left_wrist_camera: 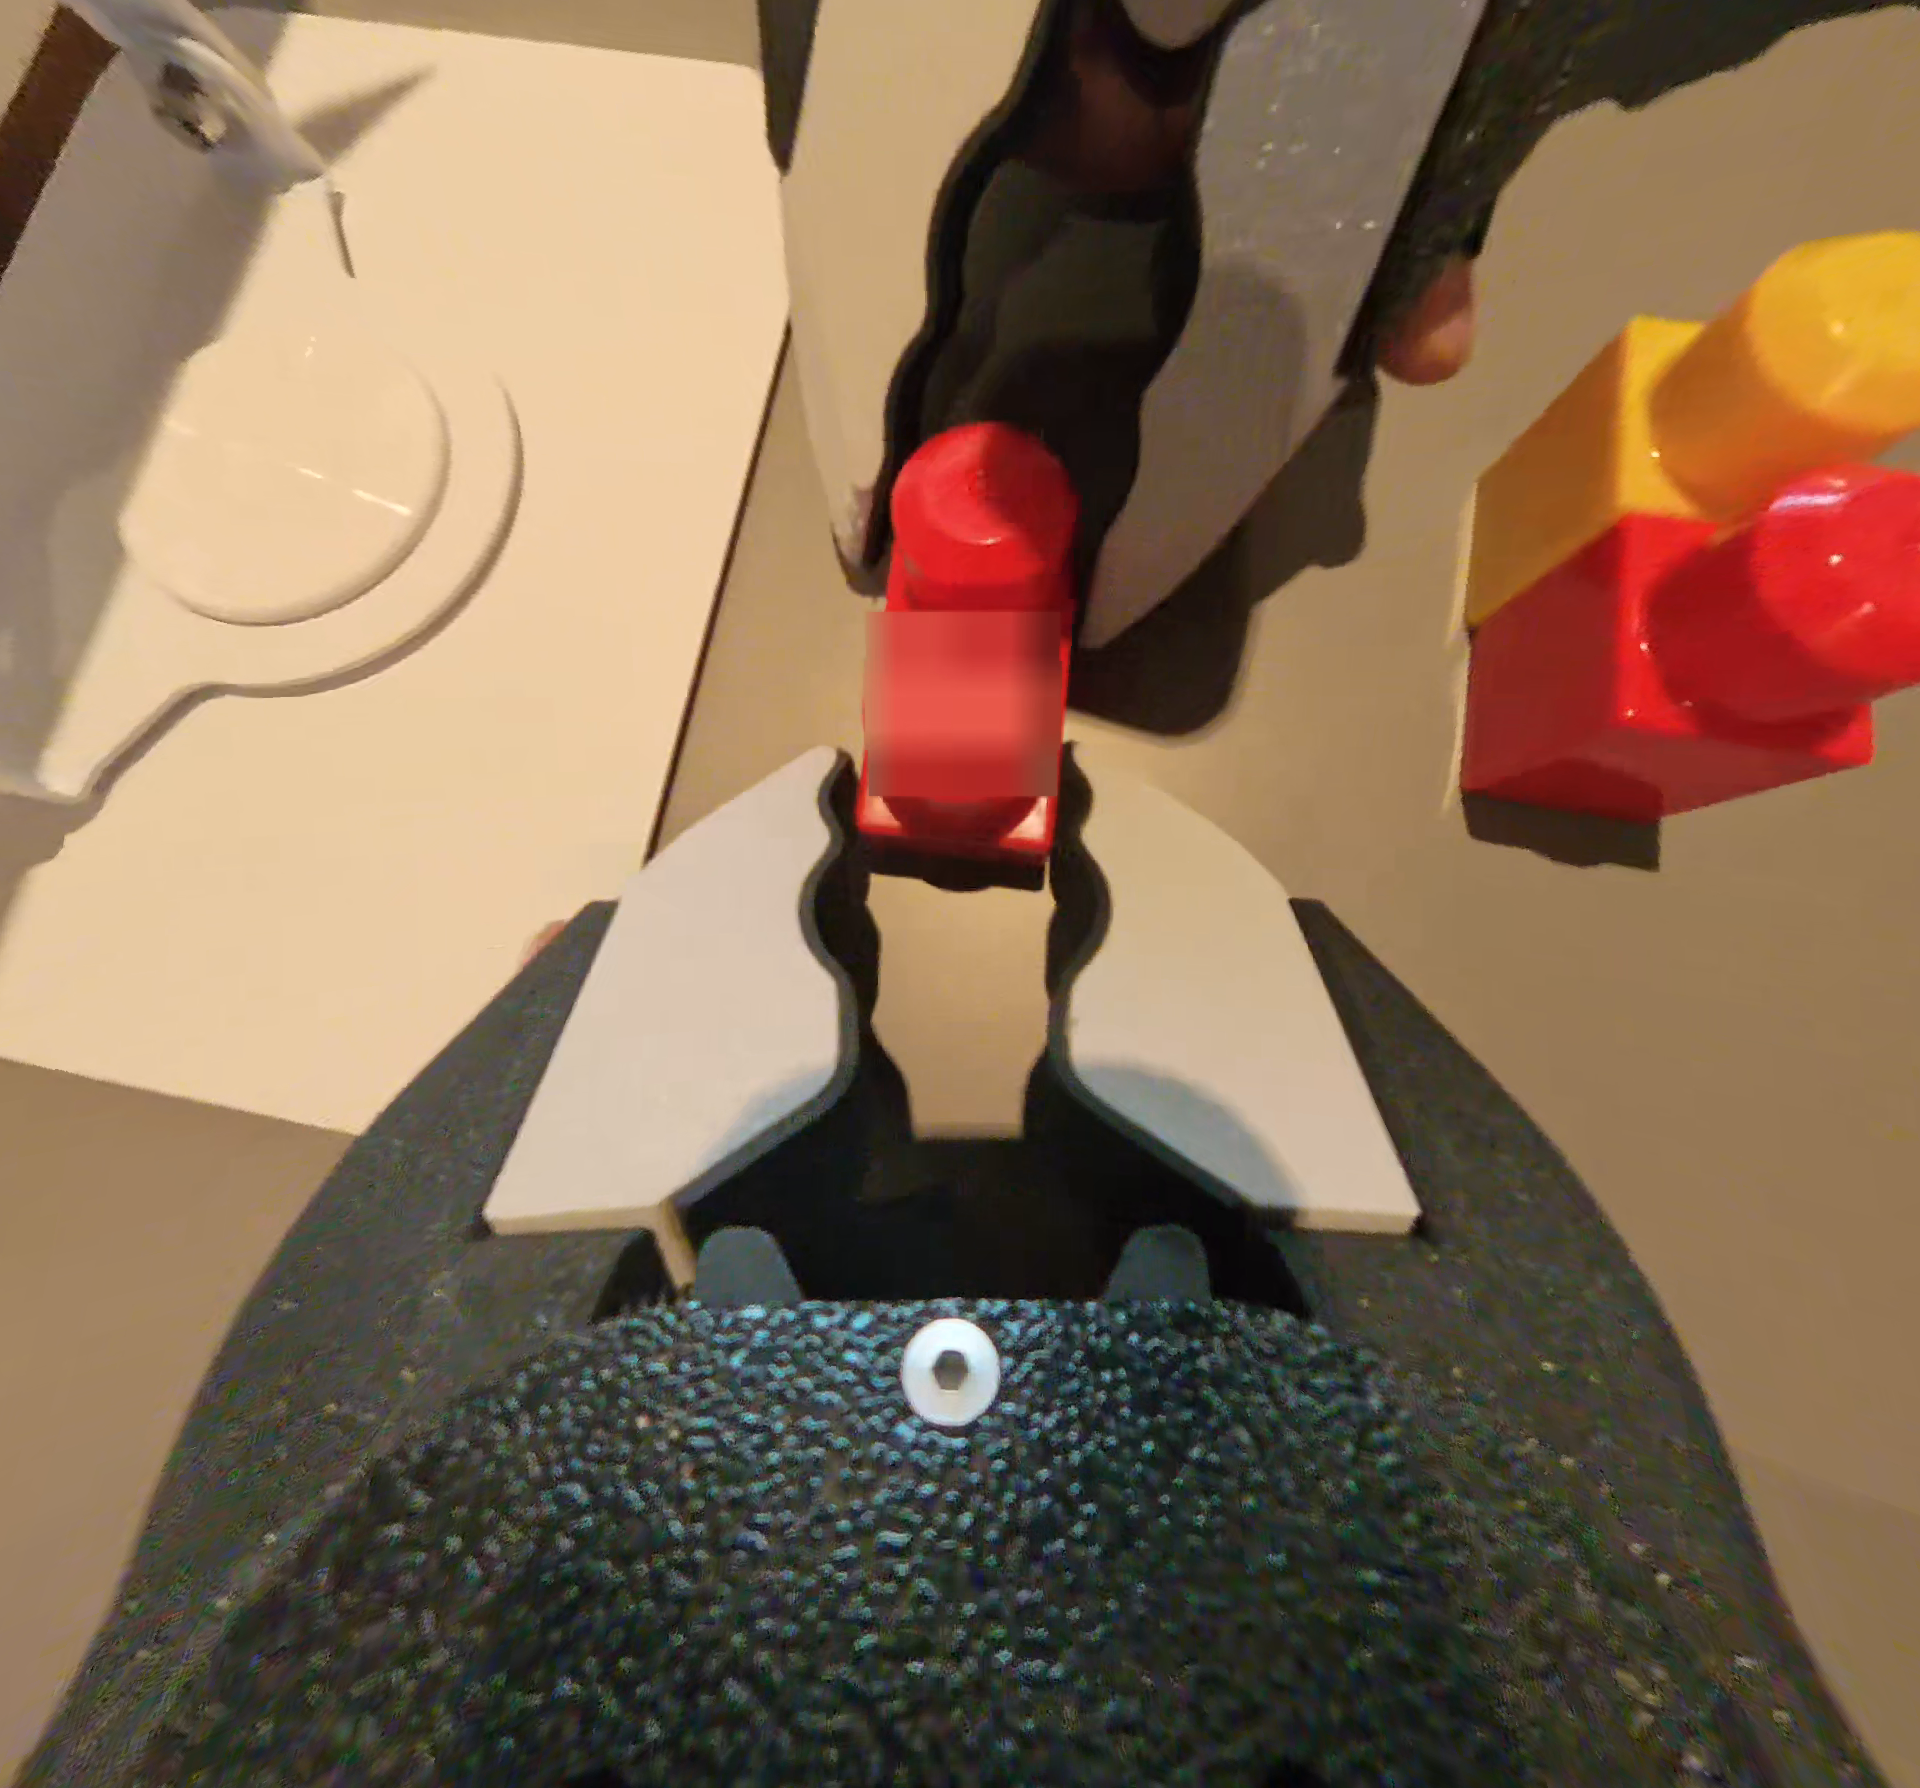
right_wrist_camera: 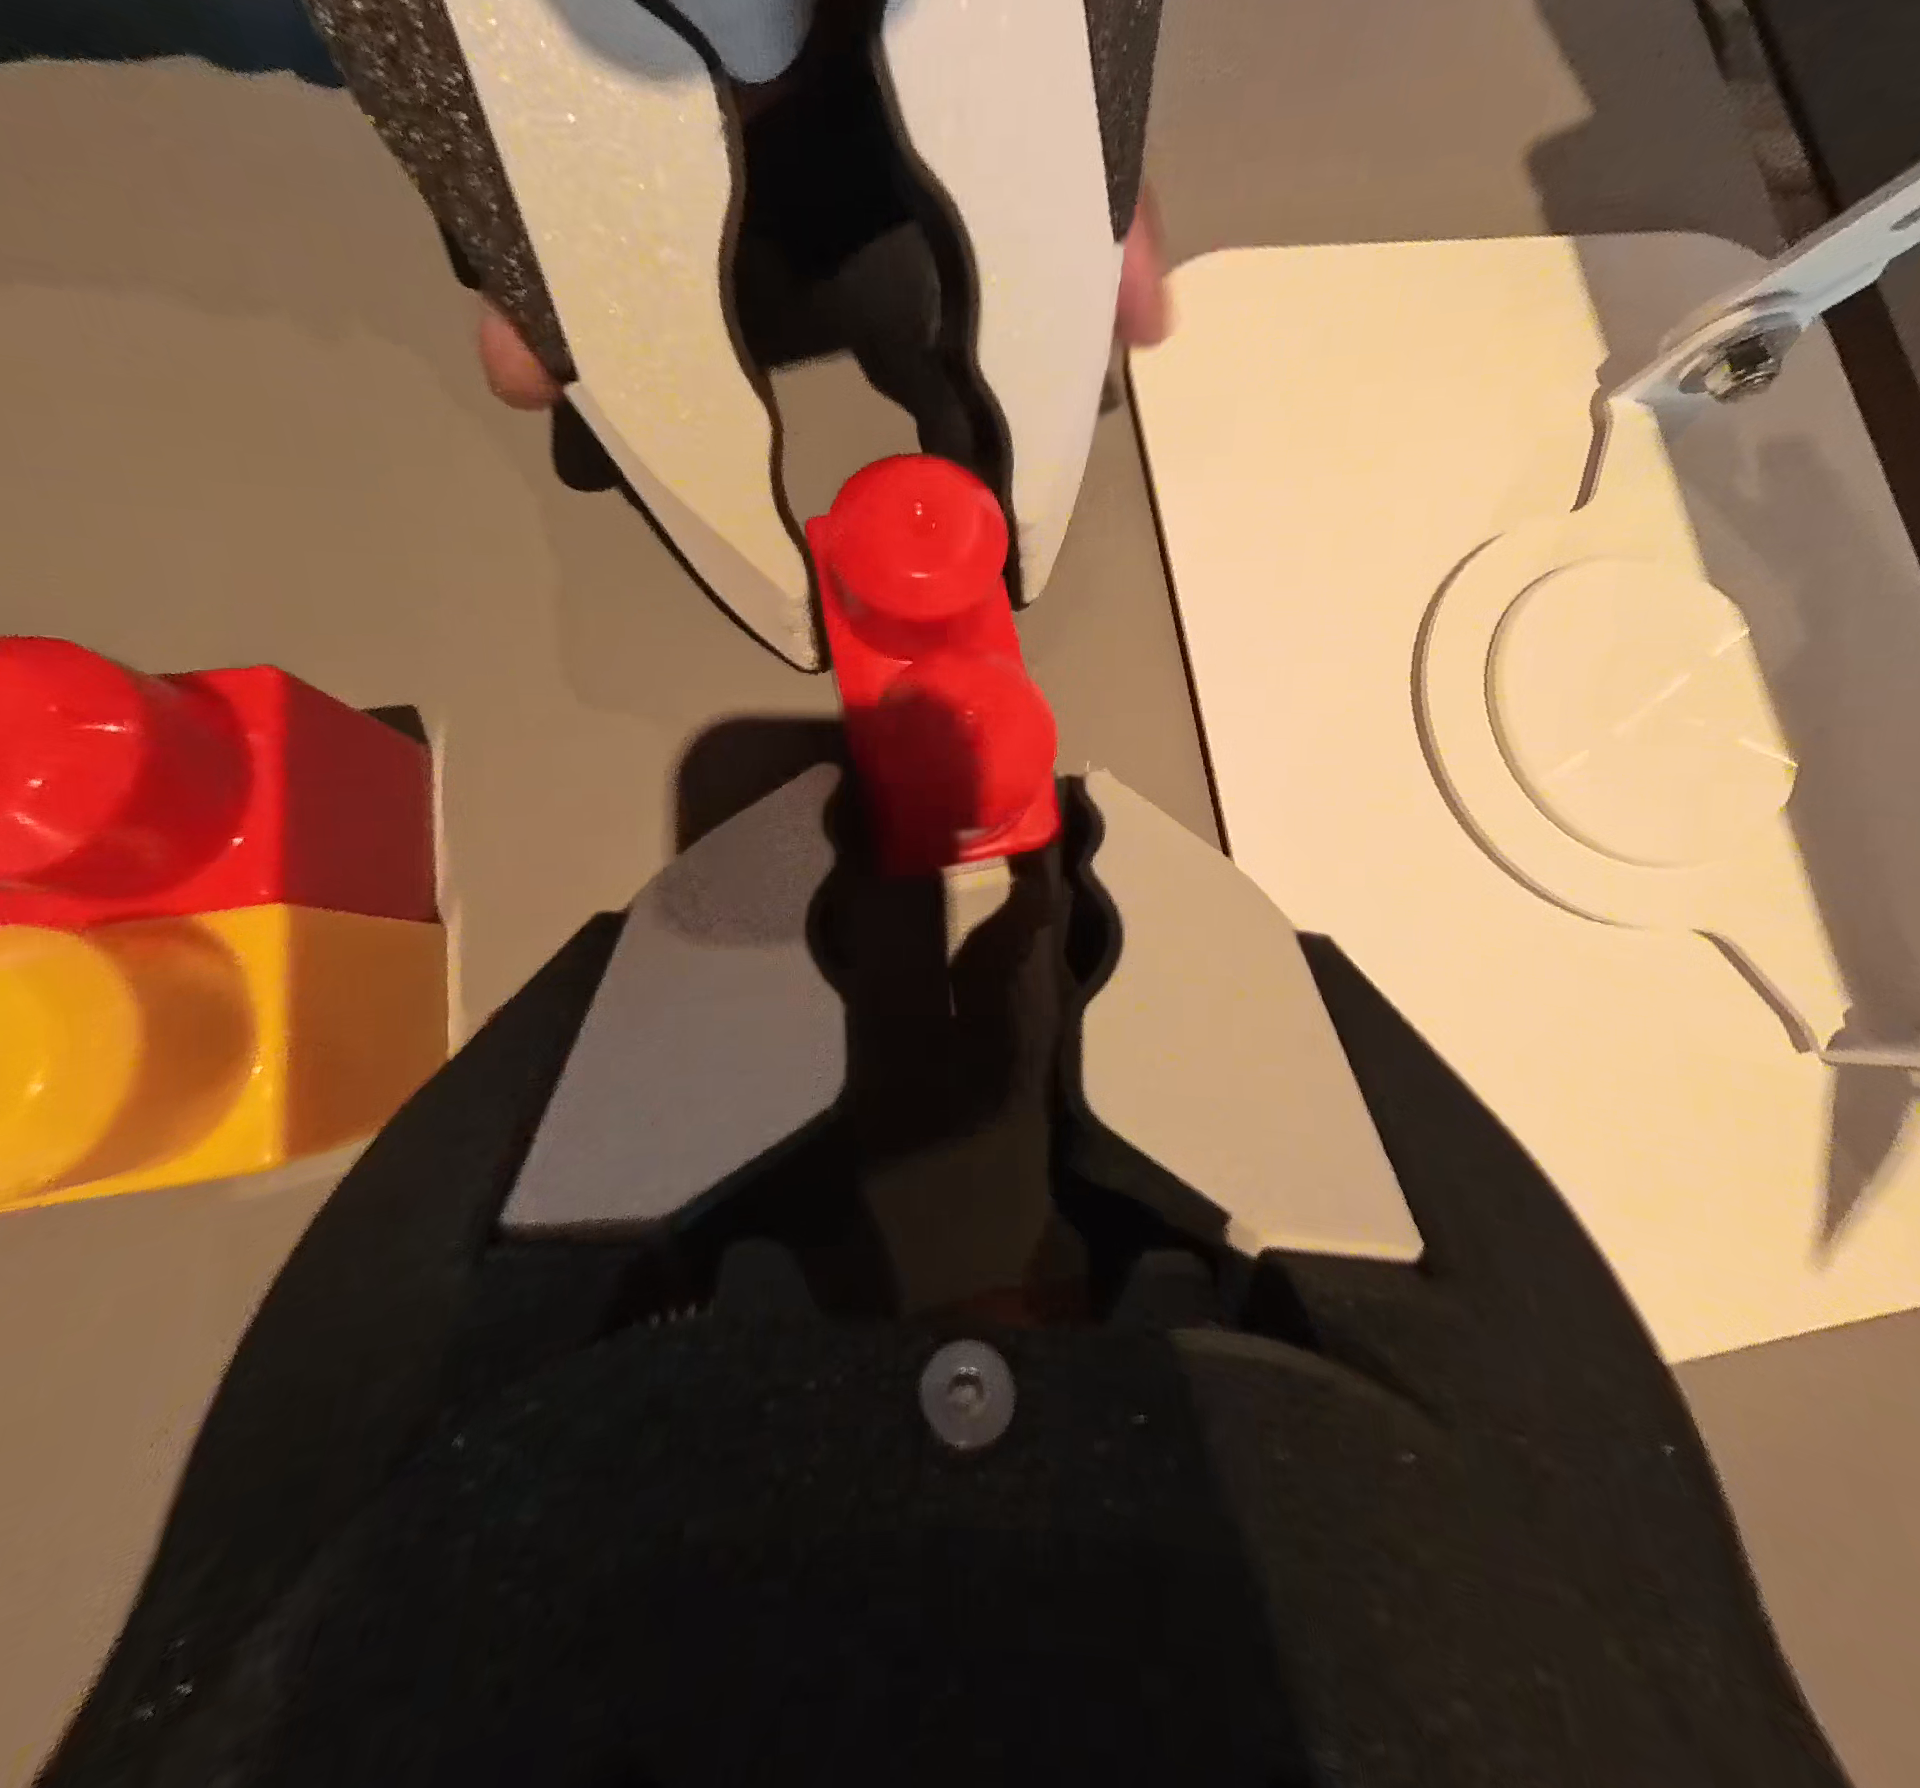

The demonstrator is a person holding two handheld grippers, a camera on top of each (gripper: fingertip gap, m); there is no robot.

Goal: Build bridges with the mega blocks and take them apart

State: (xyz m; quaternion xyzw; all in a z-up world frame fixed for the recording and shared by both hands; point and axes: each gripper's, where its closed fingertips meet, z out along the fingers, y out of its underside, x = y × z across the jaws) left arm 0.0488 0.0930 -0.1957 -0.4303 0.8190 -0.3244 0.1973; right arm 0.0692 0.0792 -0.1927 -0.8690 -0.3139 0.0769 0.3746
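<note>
A red block (left_wrist_camera: 951,829) with two studs stands between my two grippers, which face each other. My left gripper (left_wrist_camera: 951,788) is shut on its near end in the left wrist view. My right gripper (left_wrist_camera: 977,585) comes in from the top and closes on the far end. In the right wrist view the same red block (right_wrist_camera: 935,689) is held by my right gripper (right_wrist_camera: 951,808) at the near end and by my left gripper (right_wrist_camera: 914,606) at the far end. A yellow block (left_wrist_camera: 1579,450) and another red block (left_wrist_camera: 1621,689) lie side by side on the table.
The yellow block (right_wrist_camera: 312,1021) and red block (right_wrist_camera: 312,782) pair lies at the left of the right wrist view. A white board with a round disc (left_wrist_camera: 312,491) (right_wrist_camera: 1600,730) lies on the tan table (left_wrist_camera: 1299,959). A metal bracket with a bolt (left_wrist_camera: 187,91) (right_wrist_camera: 1745,351) reaches over the board. Only a small space, under 4 cm, lies between the two pairs of fingers.
</note>
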